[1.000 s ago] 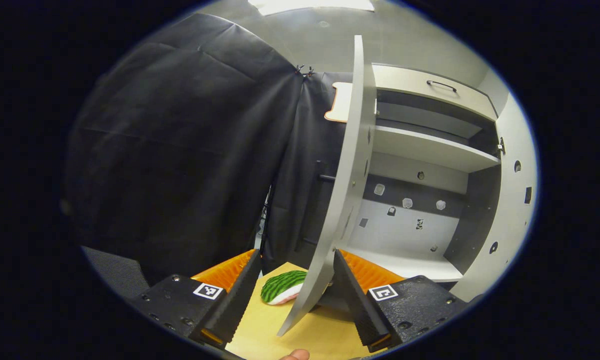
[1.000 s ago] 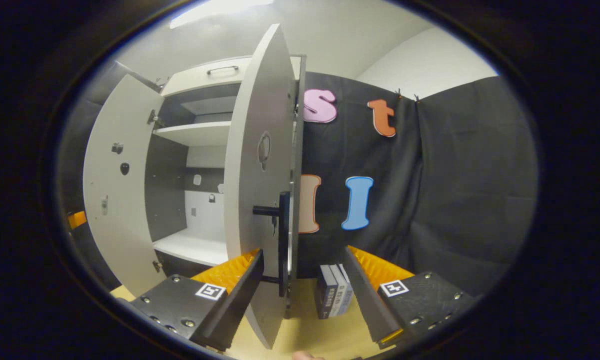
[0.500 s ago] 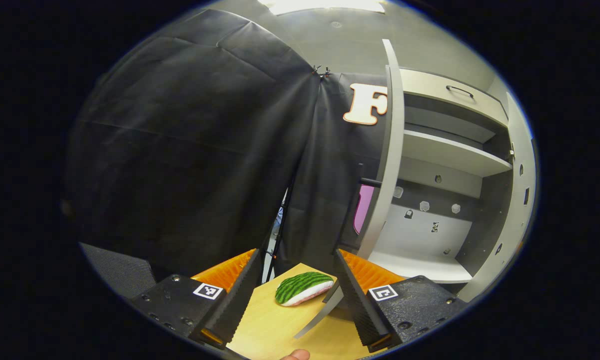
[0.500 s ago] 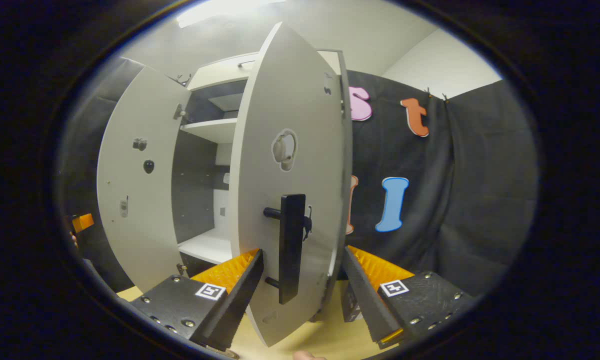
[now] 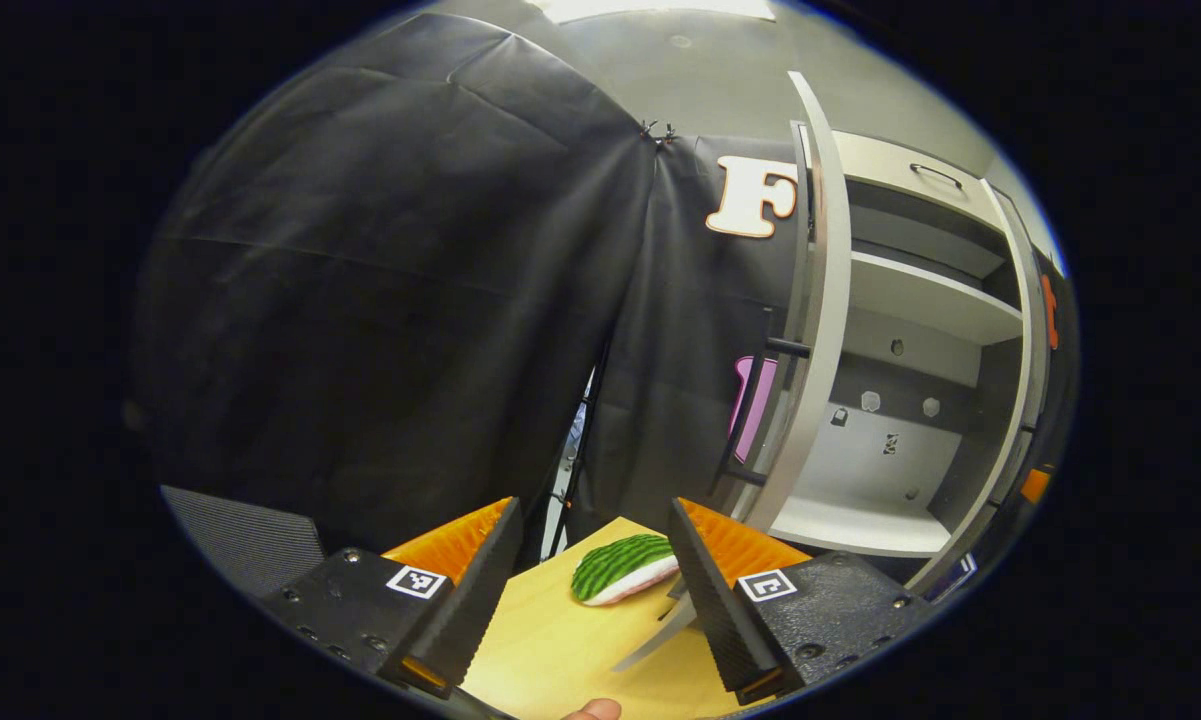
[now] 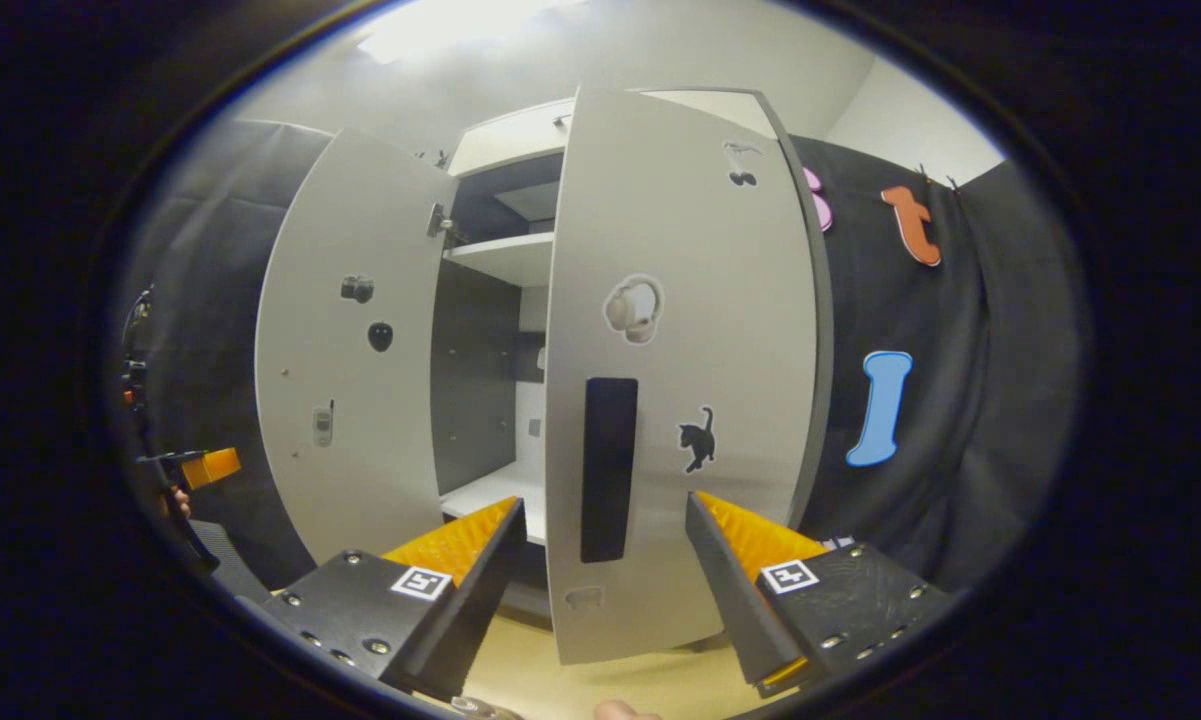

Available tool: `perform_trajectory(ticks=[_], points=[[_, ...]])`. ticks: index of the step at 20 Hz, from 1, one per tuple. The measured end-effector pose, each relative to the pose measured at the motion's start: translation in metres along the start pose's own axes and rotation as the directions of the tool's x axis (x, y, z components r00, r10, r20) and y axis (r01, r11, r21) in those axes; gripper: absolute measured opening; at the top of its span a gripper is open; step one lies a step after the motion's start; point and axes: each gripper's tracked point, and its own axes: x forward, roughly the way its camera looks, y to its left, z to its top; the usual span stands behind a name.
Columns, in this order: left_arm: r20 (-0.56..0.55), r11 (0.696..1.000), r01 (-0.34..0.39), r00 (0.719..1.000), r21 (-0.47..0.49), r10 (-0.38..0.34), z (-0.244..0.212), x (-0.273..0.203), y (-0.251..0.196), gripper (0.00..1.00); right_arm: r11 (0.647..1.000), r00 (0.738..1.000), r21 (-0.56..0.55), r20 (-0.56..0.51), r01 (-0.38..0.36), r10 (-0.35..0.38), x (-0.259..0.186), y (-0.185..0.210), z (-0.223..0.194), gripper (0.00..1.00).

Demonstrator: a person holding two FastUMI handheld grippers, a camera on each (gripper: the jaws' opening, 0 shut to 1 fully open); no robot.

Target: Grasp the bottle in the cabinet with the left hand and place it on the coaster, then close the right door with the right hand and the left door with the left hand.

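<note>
In the right gripper view the right gripper (image 6: 605, 560) has its jaws spread wide, with the right door (image 6: 675, 380) of the cabinet (image 6: 505, 150) standing between and just beyond them. I cannot tell whether either finger touches the panel. The door's dark upright handle (image 6: 609, 468) faces the camera, and small stickers dot the panel. The door hides most of the cabinet's inside; 1 shelf (image 6: 500, 258) and a strip of the floor panel show through the gap. The left door (image 6: 350, 350) stands open, its inner face toward the camera. At the far left edge, part of the other gripper shows, too cut off to read.

In the left gripper view the left gripper (image 5: 595, 570) also has its jaws spread, holding nothing, above the wooden worktop (image 5: 560, 650). A green-striped watermelon-slice object (image 5: 622, 568) lies on the worktop just past the fingers. The left door (image 5: 810, 320) shows edge-on, its lower corner hidden behind a finger. The bottle and coaster cannot be made out.
</note>
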Motion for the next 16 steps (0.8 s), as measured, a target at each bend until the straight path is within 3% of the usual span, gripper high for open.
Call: perform_trajectory(ticks=[5,16], points=[[-0.001,1.000,0.014,1.000,0.013,-0.014,0.001,0.005,0.003,0.90,1.000,1.000,-0.003,-0.005,0.007,-0.007,0.004,0.003,-0.004,0.94],[-0.020,0.996,0.080,0.997,0.028,-0.080,-0.011,0.021,-0.019,0.91,0.998,0.998,-0.025,-0.012,0.063,-0.063,0.001,-0.009,-0.009,0.97]])
